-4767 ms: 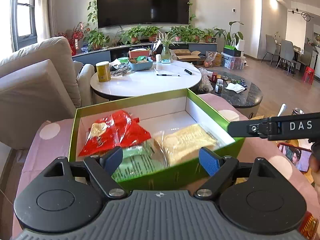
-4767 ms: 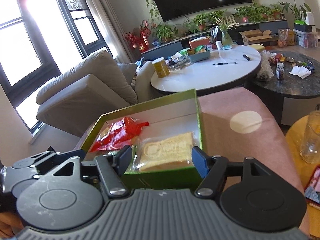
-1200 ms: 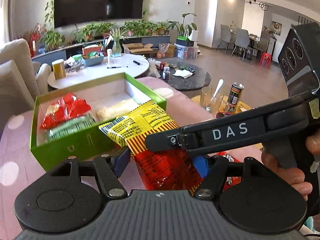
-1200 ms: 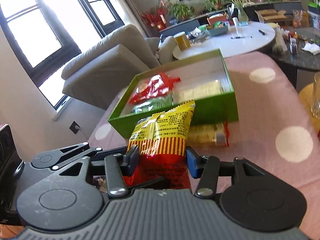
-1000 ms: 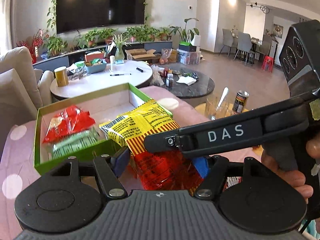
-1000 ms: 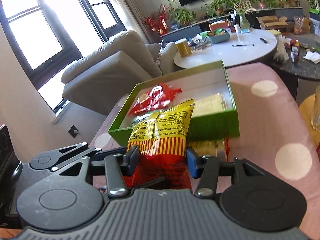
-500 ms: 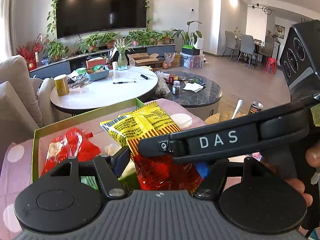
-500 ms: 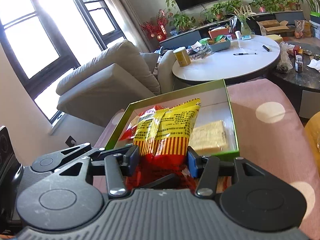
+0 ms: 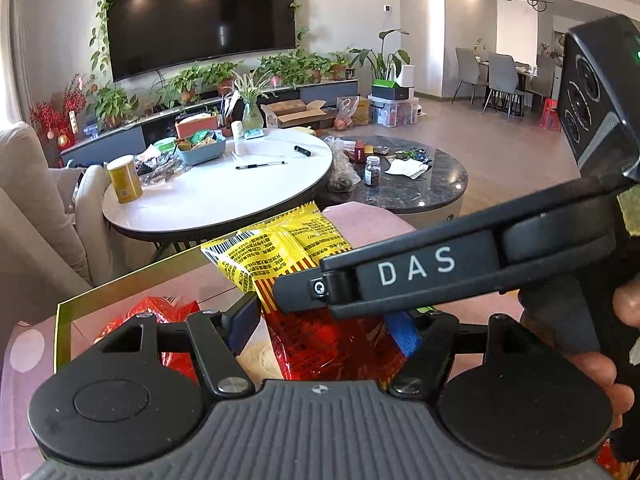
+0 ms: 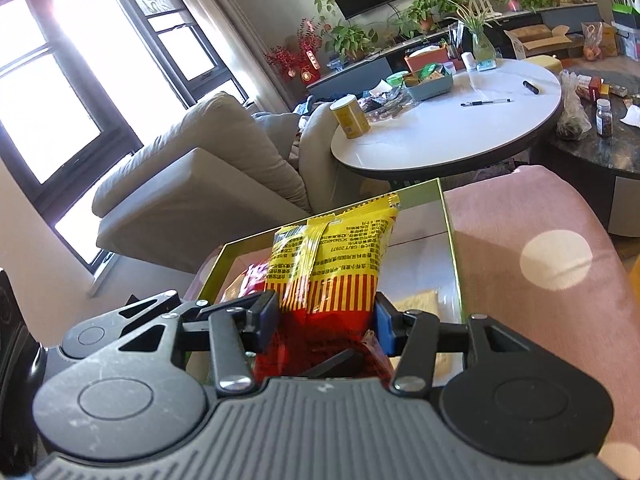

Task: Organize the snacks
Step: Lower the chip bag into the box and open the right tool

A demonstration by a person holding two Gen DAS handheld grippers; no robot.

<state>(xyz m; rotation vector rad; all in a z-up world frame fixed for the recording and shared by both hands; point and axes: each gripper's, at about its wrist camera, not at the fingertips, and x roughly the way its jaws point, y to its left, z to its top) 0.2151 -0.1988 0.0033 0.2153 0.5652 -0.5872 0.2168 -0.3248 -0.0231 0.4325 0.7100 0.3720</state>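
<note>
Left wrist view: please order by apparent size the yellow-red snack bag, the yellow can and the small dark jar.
1. The yellow-red snack bag, largest, though nearest to the camera, which inflates it.
2. The yellow can on the white round table.
3. The small dark jar on the dark marble table, smallest.

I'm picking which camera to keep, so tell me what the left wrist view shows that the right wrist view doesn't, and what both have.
Only the left wrist view shows the dining chairs and the right tongs seen from the side. Only the right wrist view shows the windows and the beige sofa. Both show the yellow-and-red snack bag held between both tongs over the green box, the left tongs, the white round table and the TV.
</note>
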